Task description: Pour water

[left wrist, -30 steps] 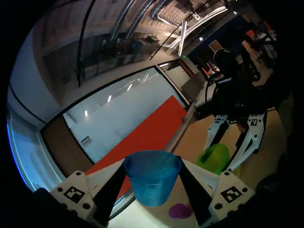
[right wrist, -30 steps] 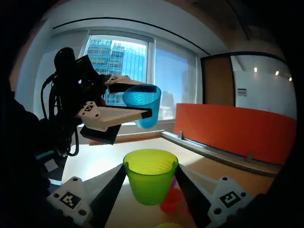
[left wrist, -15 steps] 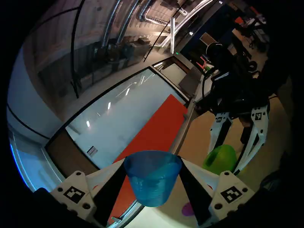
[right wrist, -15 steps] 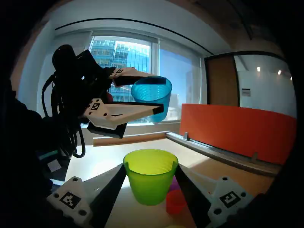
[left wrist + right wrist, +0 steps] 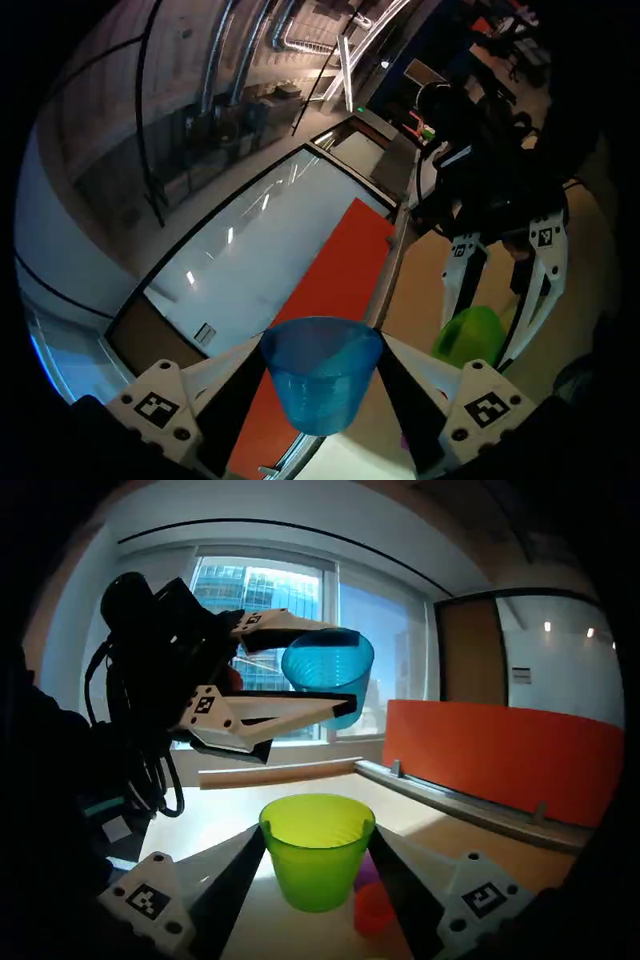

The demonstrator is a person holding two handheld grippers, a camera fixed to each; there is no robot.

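Left gripper view: the left claw (image 5: 322, 352) is clamped on a blue cup (image 5: 322, 380), one finger pressing each side of it just below the rim. The room behind slants steeply, so this claw is rolled to one side. A paler patch shows through the cup's wall; I cannot tell whether it is water. Farther off on the right, the right claw (image 5: 478, 340) grips a green cup (image 5: 470, 336) between its two white fingers over the pale surface (image 5: 416, 288). An orange panel (image 5: 320, 280) runs along the surface's far edge.

In the right gripper view, the right claw is closed on the green cup, a finger on either side and the mouth open upward. The blue cup hangs higher, above and beyond the green one and well clear of its rim, with the left claw reaching in from the left, one finger above the cup and one below. Dark cables (image 5: 136, 720) trail from that claw. Just behind the green cup, a small red cup (image 5: 372, 908) and a purple thing (image 5: 366, 872) sit on the surface. A bright window (image 5: 256, 592) stands behind.
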